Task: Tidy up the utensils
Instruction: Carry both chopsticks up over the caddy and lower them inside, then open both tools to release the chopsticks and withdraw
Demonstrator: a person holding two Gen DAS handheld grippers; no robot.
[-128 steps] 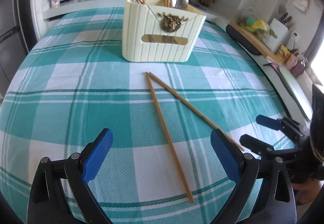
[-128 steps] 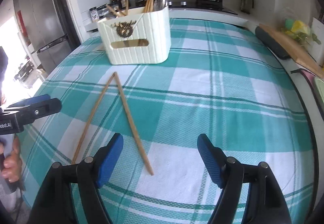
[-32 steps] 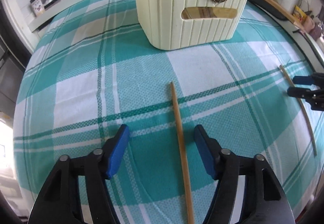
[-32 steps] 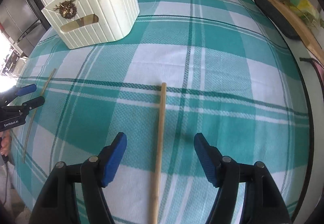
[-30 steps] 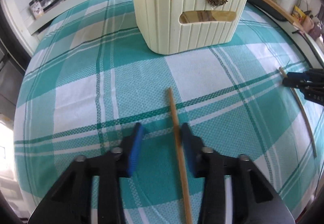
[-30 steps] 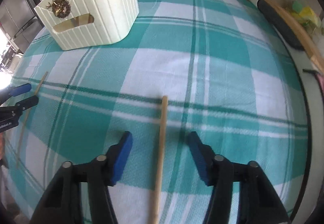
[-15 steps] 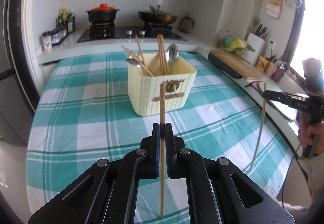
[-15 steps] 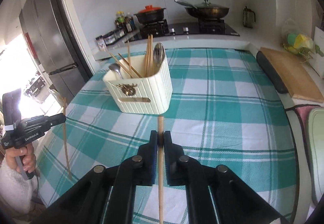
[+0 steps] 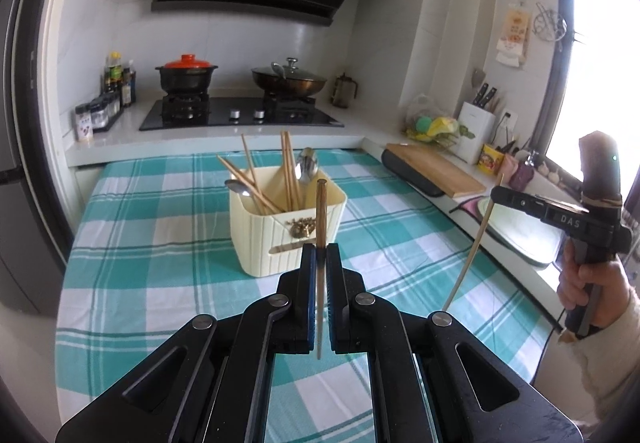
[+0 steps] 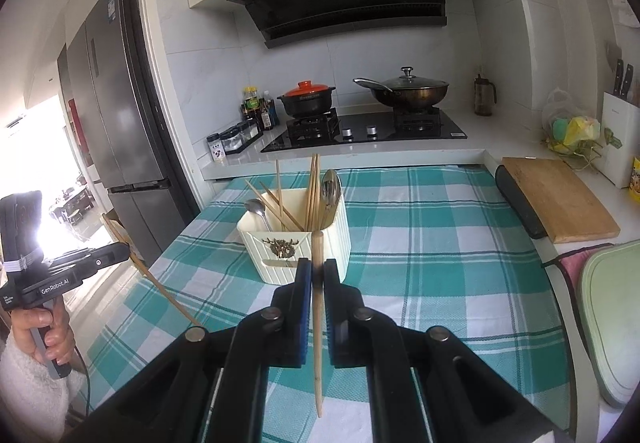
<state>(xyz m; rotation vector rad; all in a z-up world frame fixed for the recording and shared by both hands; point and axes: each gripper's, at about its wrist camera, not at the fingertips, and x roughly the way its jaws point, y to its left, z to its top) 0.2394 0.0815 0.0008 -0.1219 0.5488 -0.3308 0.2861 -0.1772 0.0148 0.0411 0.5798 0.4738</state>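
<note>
A cream utensil holder stands on the teal checked tablecloth, with several chopsticks and spoons in it. My left gripper is shut on a wooden chopstick that stands upright between the pads, in the air in front of the holder. My right gripper is shut on a second chopstick, also upright, before the holder. Each gripper shows in the other's view: the right gripper with its slanting chopstick, the left gripper with its chopstick.
Behind the table is a counter with a hob, a red-lidded pot and a wok. A wooden cutting board and a knife block are at the right. A fridge stands at the left. A hand grips the right tool.
Both grippers closed on the chopsticks that lay on the cloth and lifted them upright. Since half a second ago both have risen a little more.
</note>
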